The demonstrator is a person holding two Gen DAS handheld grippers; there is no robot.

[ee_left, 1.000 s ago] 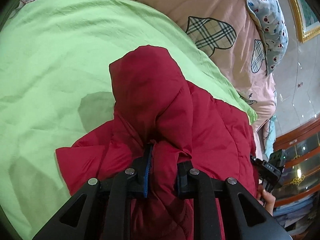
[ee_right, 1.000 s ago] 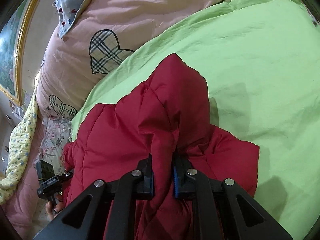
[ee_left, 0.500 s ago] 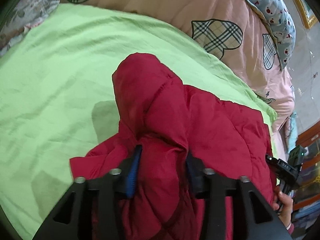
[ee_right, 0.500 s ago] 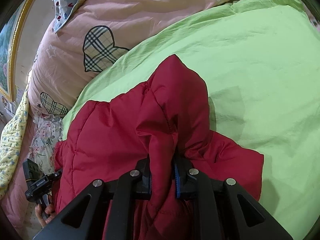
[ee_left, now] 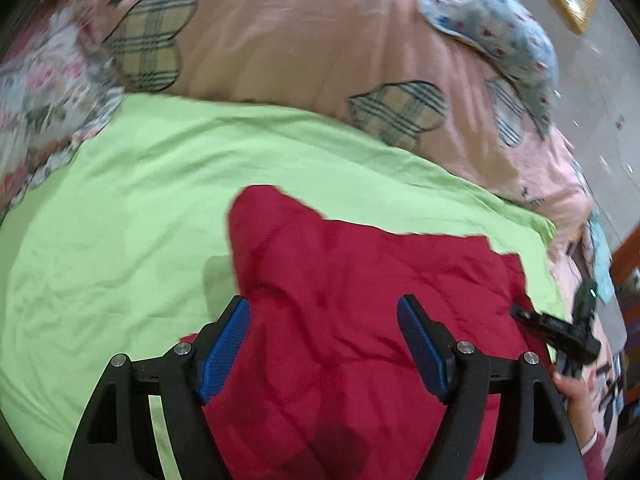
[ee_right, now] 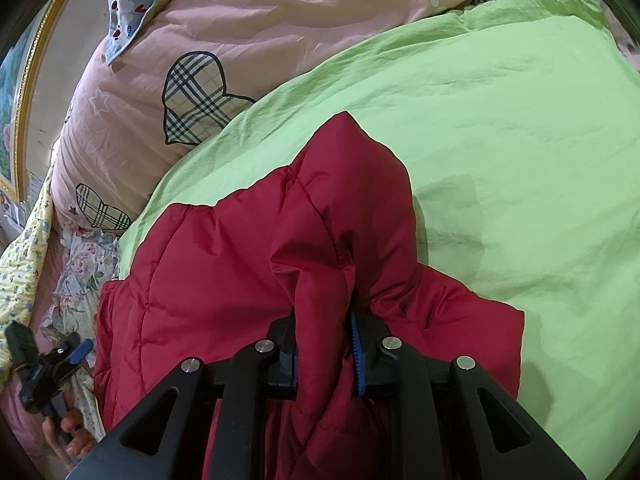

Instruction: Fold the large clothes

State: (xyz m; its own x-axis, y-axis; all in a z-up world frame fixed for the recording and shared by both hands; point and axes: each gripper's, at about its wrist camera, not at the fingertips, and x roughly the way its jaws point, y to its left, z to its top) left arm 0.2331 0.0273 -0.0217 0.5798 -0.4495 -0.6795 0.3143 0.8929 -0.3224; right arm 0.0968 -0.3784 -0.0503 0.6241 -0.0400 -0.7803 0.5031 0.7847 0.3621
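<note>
A red quilted jacket (ee_left: 340, 300) lies on a light green bed cover (ee_left: 120, 220). In the left wrist view my left gripper (ee_left: 324, 344) is open, its blue pads wide apart just above the jacket, holding nothing. In the right wrist view my right gripper (ee_right: 324, 344) is shut on a raised fold of the red jacket (ee_right: 328, 232), which stands up in a peak over the green cover (ee_right: 500, 120). The right gripper also shows at the right edge of the left wrist view (ee_left: 568, 328); the left gripper shows at the lower left of the right wrist view (ee_right: 44, 364).
A pink quilt with plaid hearts (ee_left: 320, 48) is heaped behind the green cover, with a blue patterned pillow (ee_left: 492, 20) on it. Floral bedding (ee_right: 80, 264) lies beside the jacket. A gold picture frame (ee_right: 20, 120) hangs on the wall.
My left gripper has opened and let go of its fold of the jacket, which has dropped flat. My right gripper still holds its fold.
</note>
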